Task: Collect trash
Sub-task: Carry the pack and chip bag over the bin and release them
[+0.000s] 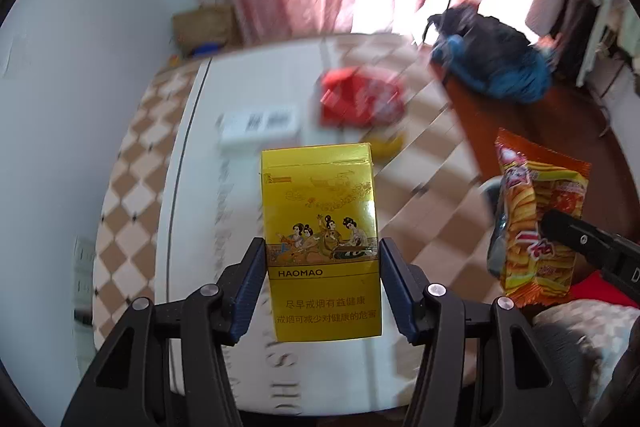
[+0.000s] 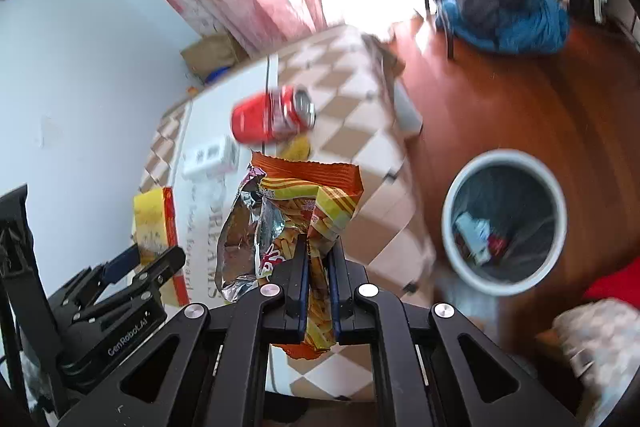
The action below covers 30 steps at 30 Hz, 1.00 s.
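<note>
Yellow pack [image 1: 320, 243] stands upright, pinched in my left gripper [image 1: 322, 267]; my right gripper [image 2: 318, 267] clamps the orange wrapper [image 2: 308, 207], both above the table [image 2: 360, 131], bin [image 2: 452, 211] beside it.

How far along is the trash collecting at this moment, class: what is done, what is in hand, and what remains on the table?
Done: the bin on the floor already holds a few scraps. In hand: the left gripper clamps a yellow cigarette pack, and the right gripper pinches an opened snack bag; neither is over the bin yet. Left: a red can, a white box and a small yellow piece lie on the table.
</note>
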Motion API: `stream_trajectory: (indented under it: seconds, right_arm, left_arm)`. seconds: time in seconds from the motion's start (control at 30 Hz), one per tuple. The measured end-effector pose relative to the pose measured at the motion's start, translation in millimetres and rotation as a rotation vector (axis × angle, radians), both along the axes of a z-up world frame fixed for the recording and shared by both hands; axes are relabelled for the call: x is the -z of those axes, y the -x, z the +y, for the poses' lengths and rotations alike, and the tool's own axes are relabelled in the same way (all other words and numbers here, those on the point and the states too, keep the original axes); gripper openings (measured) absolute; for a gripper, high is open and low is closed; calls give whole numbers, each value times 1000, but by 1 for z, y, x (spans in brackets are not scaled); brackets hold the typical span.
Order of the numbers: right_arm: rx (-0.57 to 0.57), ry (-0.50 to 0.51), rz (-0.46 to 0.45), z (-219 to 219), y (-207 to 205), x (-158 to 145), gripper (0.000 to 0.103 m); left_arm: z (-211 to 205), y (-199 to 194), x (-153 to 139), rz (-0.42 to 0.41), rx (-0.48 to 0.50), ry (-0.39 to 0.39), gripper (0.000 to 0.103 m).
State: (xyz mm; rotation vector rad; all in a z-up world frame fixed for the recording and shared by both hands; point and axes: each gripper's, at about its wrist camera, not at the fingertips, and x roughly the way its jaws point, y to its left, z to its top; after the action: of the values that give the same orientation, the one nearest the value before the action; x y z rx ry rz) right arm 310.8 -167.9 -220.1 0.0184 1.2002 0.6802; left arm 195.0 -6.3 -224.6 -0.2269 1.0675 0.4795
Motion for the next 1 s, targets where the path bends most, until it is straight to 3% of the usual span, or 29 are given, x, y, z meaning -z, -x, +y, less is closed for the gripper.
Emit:
stream_trajectory:
  seconds: [0.2, 0.3, 0.43, 0.67, 0.87, 1.0]
  right_arm:
    - [22, 26, -100, -49, -37, -44, 9]
    - [62, 55, -119, -82, -63, -49, 9]
    - [119, 99, -113, -126, -97, -35, 9]
    - [209, 190, 31, -189, -149, 56, 9]
    - [260, 235, 199, -224, -177, 155, 9]
    - [279, 247, 257, -232, -184, 195, 9]
  left_arm:
    - [-46, -49, -38, -109, 84, 6, 53]
    - [-75, -85, -39, -122, 144, 20, 53]
    - [-110, -134, -17, -105, 216, 67, 53]
    - [-162, -217, 58, 26, 328, 220, 53]
    - [-174, -259, 136, 186, 333, 307, 53]
    - [-179, -274, 169, 258, 319, 324, 54]
